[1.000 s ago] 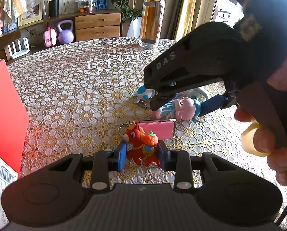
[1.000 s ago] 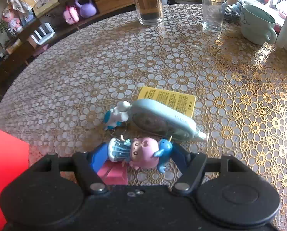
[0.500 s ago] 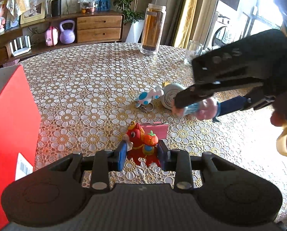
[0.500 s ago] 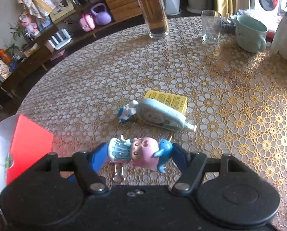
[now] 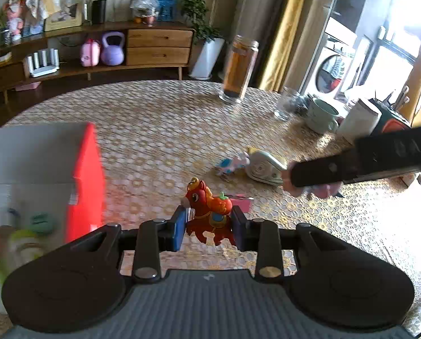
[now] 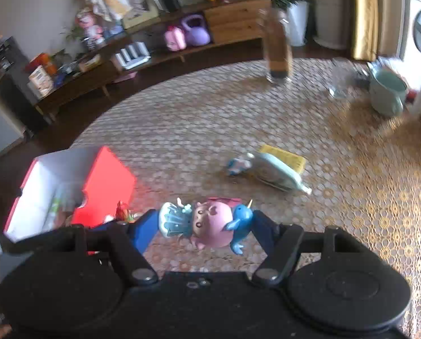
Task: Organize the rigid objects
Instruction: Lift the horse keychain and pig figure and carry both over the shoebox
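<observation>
My left gripper [image 5: 209, 224] is shut on a red horse toy [image 5: 209, 214] and holds it above the table. My right gripper [image 6: 203, 226] is shut on a pink pig figure [image 6: 207, 221] with a blue narwhal, also lifted. The right gripper shows in the left wrist view [image 5: 351, 166] at the right. An open red box [image 6: 69, 186] with a white inside stands at the left; it also shows in the left wrist view [image 5: 86, 180] with several items in it. A blue-white toy [image 6: 238, 165], a pale blue tape dispenser [image 6: 278, 173] and a pink card [image 5: 243, 202] lie on the table.
A yellow packet [image 6: 286, 158] lies under the dispenser. A tall jar [image 5: 240, 69], a glass [image 5: 288, 107], a green mug [image 5: 322, 115] and a white container [image 5: 357, 121] stand at the far right. The lace tablecloth [image 6: 196, 124] covers the round table.
Both grippers have risen higher above the table with their toys. The views have pulled back, and the open inside of the red box has come into sight at the left.
</observation>
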Tool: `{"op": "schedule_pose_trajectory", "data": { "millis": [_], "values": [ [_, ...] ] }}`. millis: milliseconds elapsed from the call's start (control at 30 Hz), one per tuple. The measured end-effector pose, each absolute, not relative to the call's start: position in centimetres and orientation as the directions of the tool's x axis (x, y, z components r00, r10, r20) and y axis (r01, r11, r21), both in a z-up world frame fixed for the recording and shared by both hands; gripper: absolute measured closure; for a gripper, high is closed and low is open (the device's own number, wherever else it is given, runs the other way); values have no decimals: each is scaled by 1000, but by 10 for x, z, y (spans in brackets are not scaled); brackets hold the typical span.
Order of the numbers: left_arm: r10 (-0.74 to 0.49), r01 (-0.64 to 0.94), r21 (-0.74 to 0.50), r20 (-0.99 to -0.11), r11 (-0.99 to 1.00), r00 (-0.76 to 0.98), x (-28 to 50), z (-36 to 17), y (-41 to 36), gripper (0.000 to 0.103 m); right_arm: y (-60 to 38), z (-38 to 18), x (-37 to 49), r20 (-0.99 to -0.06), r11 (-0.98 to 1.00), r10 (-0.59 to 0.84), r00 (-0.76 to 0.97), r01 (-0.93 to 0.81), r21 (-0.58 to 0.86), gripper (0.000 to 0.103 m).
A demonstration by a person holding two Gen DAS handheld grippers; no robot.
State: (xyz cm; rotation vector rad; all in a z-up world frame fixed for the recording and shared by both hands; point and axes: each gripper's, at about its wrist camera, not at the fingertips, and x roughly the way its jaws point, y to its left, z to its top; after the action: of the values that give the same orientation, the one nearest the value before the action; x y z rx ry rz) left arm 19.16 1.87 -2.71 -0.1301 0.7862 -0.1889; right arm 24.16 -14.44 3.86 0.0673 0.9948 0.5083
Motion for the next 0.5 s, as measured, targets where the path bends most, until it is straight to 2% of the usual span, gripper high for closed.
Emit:
{"op": "schedule_pose_trajectory", "data": {
  "millis": [500],
  "values": [
    [-98, -11, -153, -682, 988, 725, 160, 26, 126, 70, -50, 76, 188, -747, 781, 533, 397, -570, 254, 32]
  ]
}}
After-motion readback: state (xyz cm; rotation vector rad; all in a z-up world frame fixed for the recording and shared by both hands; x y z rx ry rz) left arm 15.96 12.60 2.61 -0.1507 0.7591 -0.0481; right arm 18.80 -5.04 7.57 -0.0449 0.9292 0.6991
